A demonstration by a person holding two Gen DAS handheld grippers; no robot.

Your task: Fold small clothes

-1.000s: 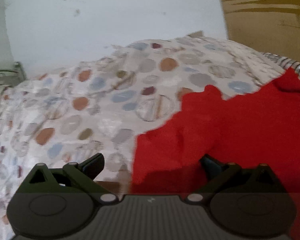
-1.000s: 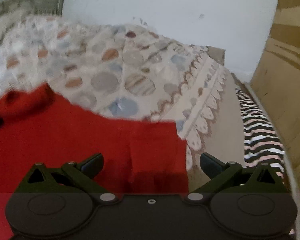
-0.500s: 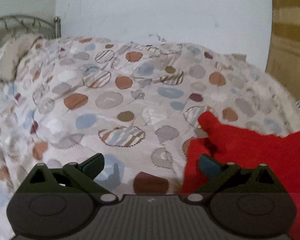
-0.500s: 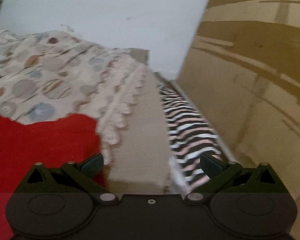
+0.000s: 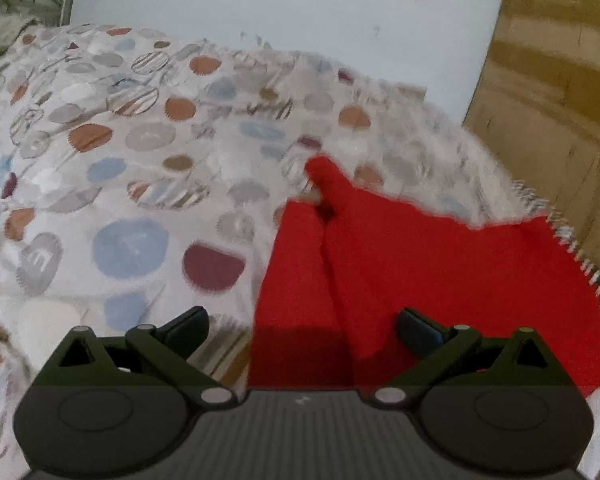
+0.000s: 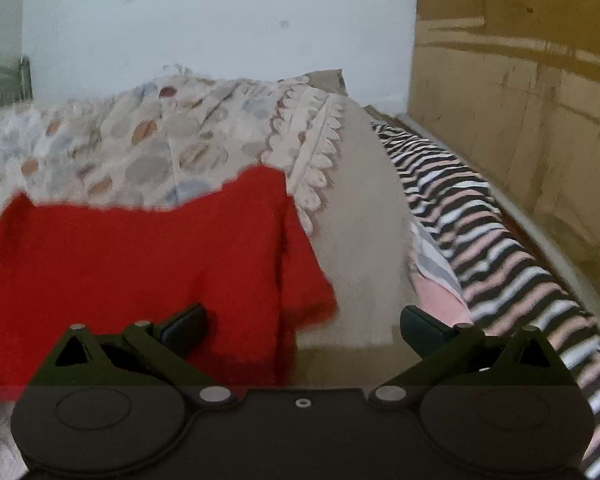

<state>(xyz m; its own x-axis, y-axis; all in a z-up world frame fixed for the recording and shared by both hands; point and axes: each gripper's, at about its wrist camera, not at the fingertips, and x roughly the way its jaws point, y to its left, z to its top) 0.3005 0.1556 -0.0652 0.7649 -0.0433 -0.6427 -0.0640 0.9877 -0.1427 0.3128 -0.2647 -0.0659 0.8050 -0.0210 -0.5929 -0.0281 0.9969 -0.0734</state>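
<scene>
1. Red garment [image 5: 420,264] lies flat on the bed [image 5: 140,160], long axis running left-right btwn the two views.
2. Left gripper [image 5: 302,326]: fingers spread, empty, over its left edge.
3. Right gripper [image 6: 302,326]: fingers spread, empty, over the right edge; both about equally near.

Soft even daylight, motion blur throughout, fisheye bending, dark vignetted corners
</scene>
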